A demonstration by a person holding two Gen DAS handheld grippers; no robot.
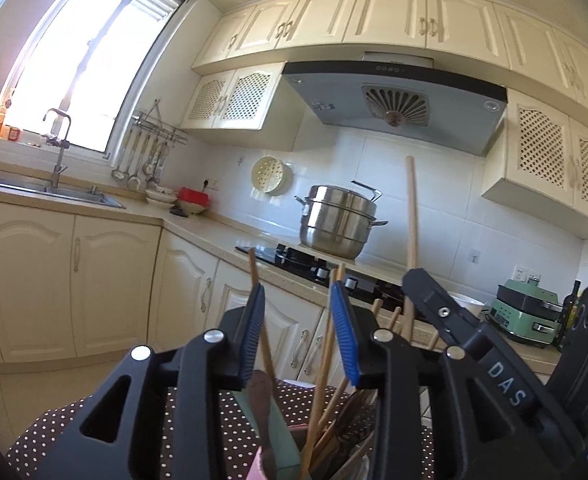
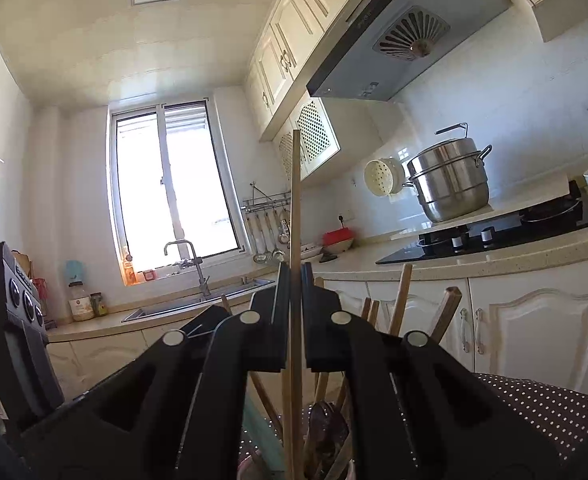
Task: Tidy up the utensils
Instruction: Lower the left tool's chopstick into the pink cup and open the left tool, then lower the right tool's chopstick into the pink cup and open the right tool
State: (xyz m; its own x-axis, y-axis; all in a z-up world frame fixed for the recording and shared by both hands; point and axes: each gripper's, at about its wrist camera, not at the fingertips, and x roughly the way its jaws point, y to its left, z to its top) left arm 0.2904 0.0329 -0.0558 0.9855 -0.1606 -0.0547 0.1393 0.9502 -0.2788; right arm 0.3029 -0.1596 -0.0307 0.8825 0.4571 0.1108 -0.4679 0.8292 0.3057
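Observation:
Several wooden chopsticks (image 1: 326, 344) and a dark spoon (image 1: 264, 412) stand bunched in a holder at the bottom edge, over a brown polka-dot cloth (image 1: 222, 436). My left gripper (image 1: 298, 286) is open. Its blue pads (image 1: 344, 320) straddle loose chopsticks without pressing on them; one stick passes behind the left pad. My right gripper (image 2: 295, 266) is shut on a single long wooden chopstick (image 2: 295, 200) that stands upright above the bunch (image 2: 398, 304). From the left wrist view, the right gripper (image 1: 414, 276) and its chopstick (image 1: 412, 208) sit just to the right.
Cream cabinets (image 1: 110, 280) run under a counter with a black hob (image 1: 294, 260) and a steel steamer pot (image 1: 340, 220). A sink (image 1: 46, 190) lies under the window. Ladles hang on a rail (image 1: 150, 156). A green appliance (image 1: 528, 312) and a black appliance (image 2: 10, 320) flank the scene.

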